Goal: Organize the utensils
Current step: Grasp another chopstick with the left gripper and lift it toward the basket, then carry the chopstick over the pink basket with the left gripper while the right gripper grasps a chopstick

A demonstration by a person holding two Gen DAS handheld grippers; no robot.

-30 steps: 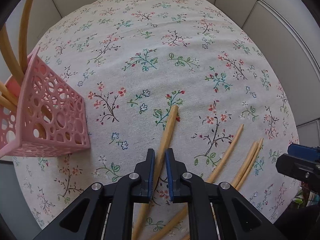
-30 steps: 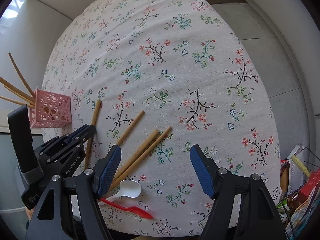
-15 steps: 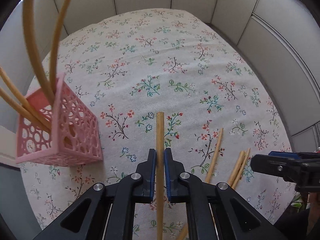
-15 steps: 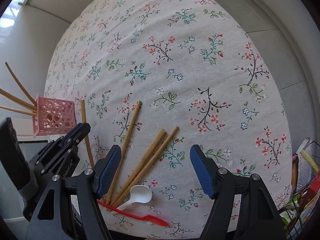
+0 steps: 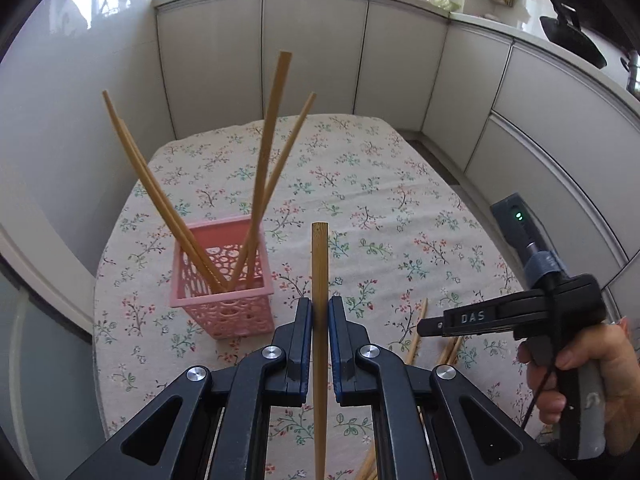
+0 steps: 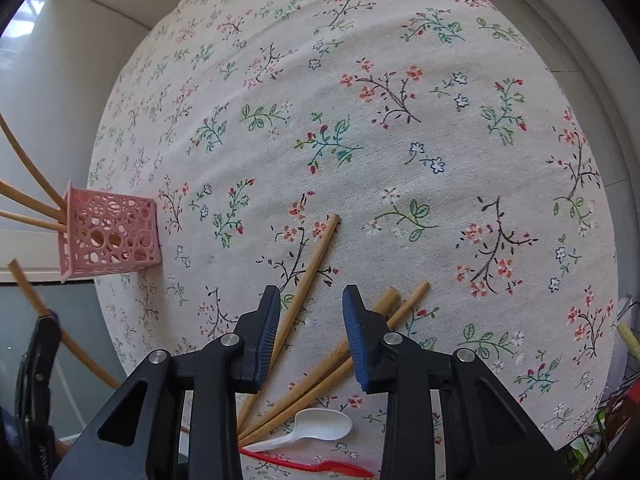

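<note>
My left gripper (image 5: 320,320) is shut on a bamboo chopstick (image 5: 319,264), held in the air and pointing away, just right of the pink perforated basket (image 5: 222,280). Several chopsticks (image 5: 264,184) stand in that basket. My right gripper (image 6: 310,320) hovers low over the loose chopsticks on the floral tablecloth (image 6: 400,140), its jaws closing. A single chopstick (image 6: 312,264) runs under the left finger. Two more chopsticks (image 6: 404,304) pass behind the right finger. No pad presses on any of them. In the left wrist view the right gripper (image 5: 424,326) shows side-on in a hand (image 5: 580,364).
A white plastic spoon (image 6: 320,428) and a red spoon (image 6: 320,468) lie near the table's front edge, below the chopsticks. The pink basket (image 6: 108,236) stands by the left edge. Grey cabinet fronts (image 5: 312,60) wall the table's far side.
My left gripper lifted its chopstick off the cloth and tipped upward beside the basket. The right gripper shifted over the loose chopsticks and its jaws narrowed.
</note>
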